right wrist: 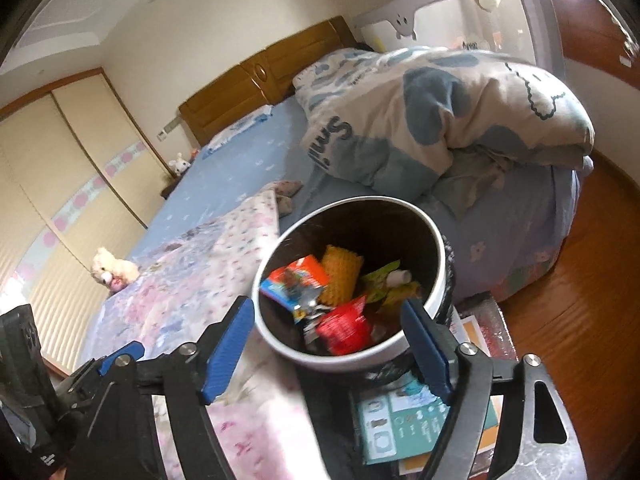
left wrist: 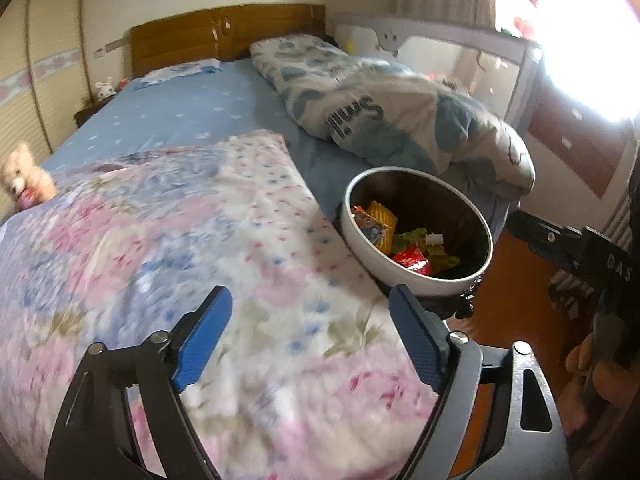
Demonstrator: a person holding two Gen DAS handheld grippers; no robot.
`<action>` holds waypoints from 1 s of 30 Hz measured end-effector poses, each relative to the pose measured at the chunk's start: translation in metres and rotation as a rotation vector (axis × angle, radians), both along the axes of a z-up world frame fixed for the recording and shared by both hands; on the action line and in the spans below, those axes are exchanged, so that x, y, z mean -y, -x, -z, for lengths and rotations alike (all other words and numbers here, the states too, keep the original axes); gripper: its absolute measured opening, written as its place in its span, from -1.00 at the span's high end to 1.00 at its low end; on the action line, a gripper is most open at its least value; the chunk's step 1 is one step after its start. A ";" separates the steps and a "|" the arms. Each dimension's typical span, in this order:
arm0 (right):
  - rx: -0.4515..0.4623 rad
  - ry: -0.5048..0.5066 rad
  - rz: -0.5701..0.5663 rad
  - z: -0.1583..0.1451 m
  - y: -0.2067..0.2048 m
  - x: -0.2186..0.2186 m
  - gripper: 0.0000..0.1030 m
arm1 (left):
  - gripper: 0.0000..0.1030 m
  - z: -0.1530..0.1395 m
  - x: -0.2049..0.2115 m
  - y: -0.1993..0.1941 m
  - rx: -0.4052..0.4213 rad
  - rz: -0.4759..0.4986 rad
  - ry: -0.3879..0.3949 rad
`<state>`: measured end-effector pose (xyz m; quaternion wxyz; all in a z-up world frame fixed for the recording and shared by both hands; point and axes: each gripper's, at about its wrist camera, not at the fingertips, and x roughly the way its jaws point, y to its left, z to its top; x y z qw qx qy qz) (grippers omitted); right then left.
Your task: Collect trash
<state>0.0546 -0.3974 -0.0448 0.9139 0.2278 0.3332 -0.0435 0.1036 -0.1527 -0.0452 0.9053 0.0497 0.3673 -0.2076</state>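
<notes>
Round white bin [right wrist: 434, 276] holds crinkly wrappers [right wrist: 344, 326]; floral quilt [left wrist: 200, 240] beside.

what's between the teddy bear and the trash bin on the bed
The pink floral blanket spans the stretch from the teddy bear to the trash bin; no loose trash shows on it. The left wrist view shows this best.

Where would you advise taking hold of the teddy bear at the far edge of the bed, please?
Grip the teddy bear across its soft body, not its head, coming from above and slightly from the bed side. It lies slumped on the floral blanket right at the edge, so a push from the side would probably tip it off. The body looks plush enough to squeeze. The left gripper is open and empty, and likely nearer.
</notes>
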 end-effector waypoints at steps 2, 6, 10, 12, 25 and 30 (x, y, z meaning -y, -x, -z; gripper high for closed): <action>0.029 0.008 -0.009 -0.006 0.012 -0.014 -0.69 | -0.71 -0.005 -0.014 0.009 0.018 -0.021 0.018; 0.086 0.037 -0.029 -0.015 0.030 -0.038 -0.80 | -0.80 -0.013 -0.040 0.026 0.058 -0.066 0.048; 0.142 0.088 -0.031 -0.024 0.046 -0.058 -0.84 | -0.94 -0.022 -0.056 0.044 0.149 -0.123 0.031; 0.179 0.109 -0.032 -0.031 0.052 -0.065 -0.84 | -1.00 -0.031 -0.063 0.052 0.202 -0.158 0.028; 0.395 0.321 -0.072 -0.079 0.077 -0.105 -1.00 | -1.00 -0.047 -0.095 0.084 0.389 -0.301 -0.028; 0.384 0.292 -0.056 -0.052 0.075 -0.106 -1.00 | -1.00 -0.039 -0.095 0.088 0.404 -0.314 -0.059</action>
